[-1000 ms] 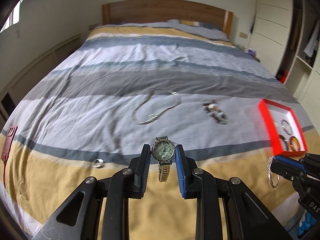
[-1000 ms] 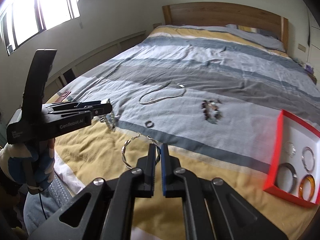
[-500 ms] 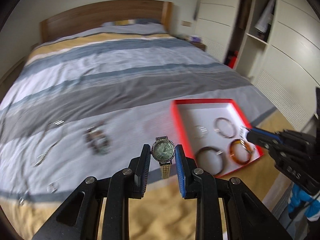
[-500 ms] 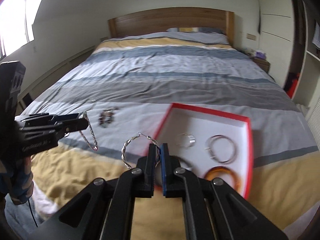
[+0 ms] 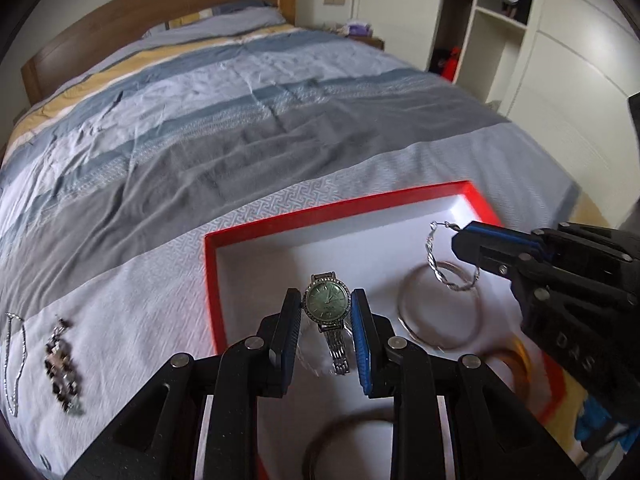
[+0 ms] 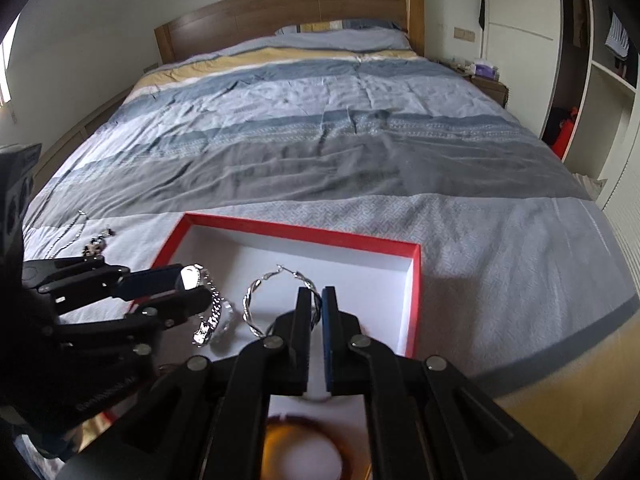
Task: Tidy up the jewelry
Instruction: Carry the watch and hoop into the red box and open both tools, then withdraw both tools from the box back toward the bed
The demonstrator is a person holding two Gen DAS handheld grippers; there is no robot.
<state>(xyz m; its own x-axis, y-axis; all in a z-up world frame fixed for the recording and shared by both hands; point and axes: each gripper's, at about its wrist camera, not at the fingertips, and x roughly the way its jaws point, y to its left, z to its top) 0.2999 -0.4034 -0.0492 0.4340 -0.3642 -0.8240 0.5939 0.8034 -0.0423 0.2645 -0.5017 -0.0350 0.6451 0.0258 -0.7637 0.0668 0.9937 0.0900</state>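
- While the left wrist view looks down, the left claw (image 5: 326,312) clamps a wristwatch (image 5: 327,307) above the red tray (image 5: 212,280); a beaded bracelet (image 5: 62,364) lies on the bed (image 5: 240,120).
- Seen from the right wrist, the right claw (image 6: 317,306), fully closed, pinches a twisted silver hoop earring (image 6: 256,300) over that tray.

Home bedroom: made bed (image 6: 320,120), wooden headboard (image 6: 288,12), wardrobe (image 5: 520,40).

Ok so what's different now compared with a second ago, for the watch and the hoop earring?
Both tools swung from the open bedspread to over the red tray. The left tool now holds the watch above the tray's white floor; the right tool carries the twisted hoop earring beside it. Unchanged: both grips, nothing released; the bangles still lie in the tray.
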